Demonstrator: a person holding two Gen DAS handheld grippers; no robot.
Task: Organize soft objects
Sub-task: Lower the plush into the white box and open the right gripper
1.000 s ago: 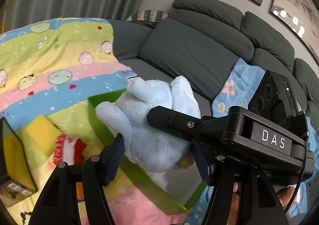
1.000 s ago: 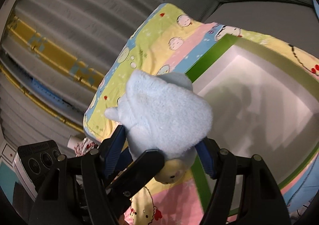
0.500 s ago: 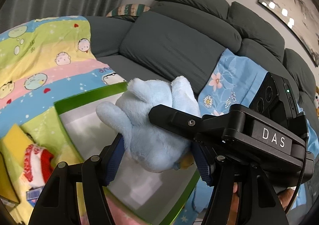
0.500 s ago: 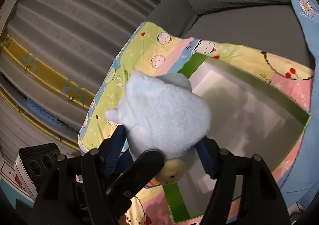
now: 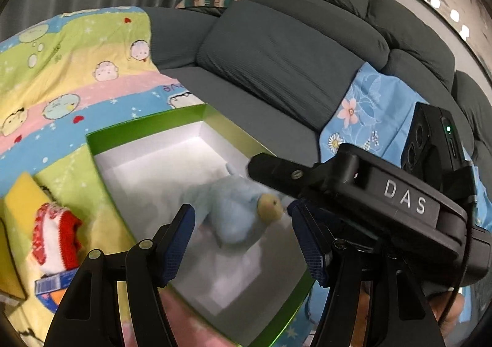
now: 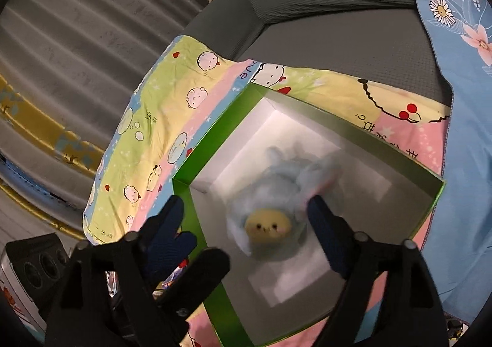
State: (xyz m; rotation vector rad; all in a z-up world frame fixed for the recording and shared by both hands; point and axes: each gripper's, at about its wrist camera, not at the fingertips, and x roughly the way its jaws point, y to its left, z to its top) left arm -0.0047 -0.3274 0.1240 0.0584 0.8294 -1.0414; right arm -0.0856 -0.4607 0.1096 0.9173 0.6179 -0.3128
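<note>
A light blue plush toy [image 5: 236, 214] with a yellow face lies blurred inside the green box [image 5: 144, 122], on its white floor. My left gripper [image 5: 241, 218] hovers above it, open, its blue pads clear of the plush on both sides. In the right wrist view the same plush toy [image 6: 270, 193] sits in the green box [image 6: 215, 138] below my right gripper [image 6: 244, 205]. Its jaws are opening and touch nothing. The black body of the right gripper [image 5: 399, 196] crosses the left wrist view at right.
The box rests on a cartoon-print blanket [image 5: 61, 70] spread over a grey sofa [image 5: 276, 55]. Left of the box lie a red-and-white knitted piece [image 5: 55, 233] and a yellow sponge block [image 5: 21, 199]. A blue floral cloth [image 5: 369, 107] covers the seat at right.
The plush toy has left both grippers and dropped into the green box. The right jaws have spread wider. Both views have shifted over the box.
</note>
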